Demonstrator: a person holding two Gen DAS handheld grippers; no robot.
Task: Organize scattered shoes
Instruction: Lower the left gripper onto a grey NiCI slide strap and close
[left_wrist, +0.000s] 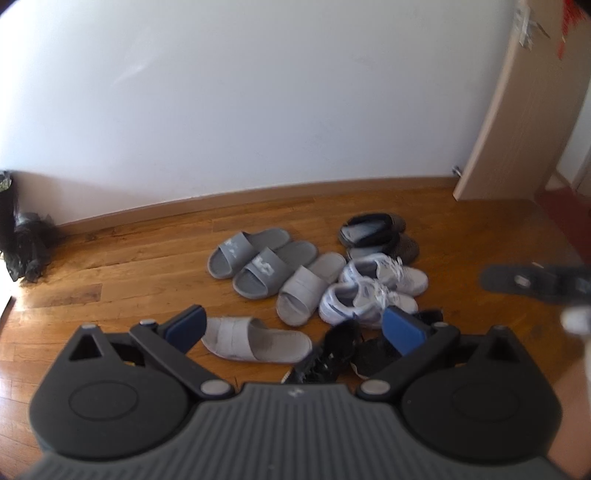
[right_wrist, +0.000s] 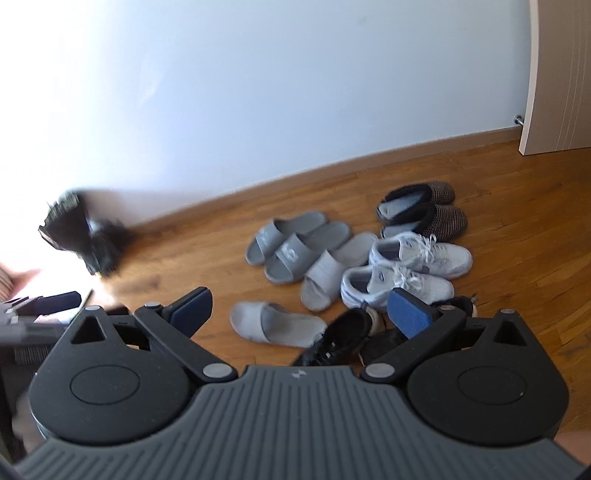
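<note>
Shoes lie in a loose cluster on the wooden floor near the wall. A dark grey pair of slides (left_wrist: 258, 262) (right_wrist: 291, 243) lies side by side. One light grey slide (left_wrist: 308, 288) (right_wrist: 332, 271) lies beside them; its mate (left_wrist: 255, 339) (right_wrist: 277, 325) lies apart, turned sideways. A white sneaker pair (left_wrist: 373, 291) (right_wrist: 410, 269) and dark house slippers (left_wrist: 376, 236) (right_wrist: 424, 214) sit to the right. Black shoes (left_wrist: 340, 354) (right_wrist: 343, 336) lie nearest. My left gripper (left_wrist: 293, 330) and right gripper (right_wrist: 301, 314) are open and empty above the pile.
A white wall with a wooden baseboard (left_wrist: 258, 195) runs behind the shoes. A door (left_wrist: 517, 110) (right_wrist: 557, 74) stands at the right with a stopper (right_wrist: 517, 120). A black bag (left_wrist: 26, 243) (right_wrist: 85, 236) sits at the left by the wall.
</note>
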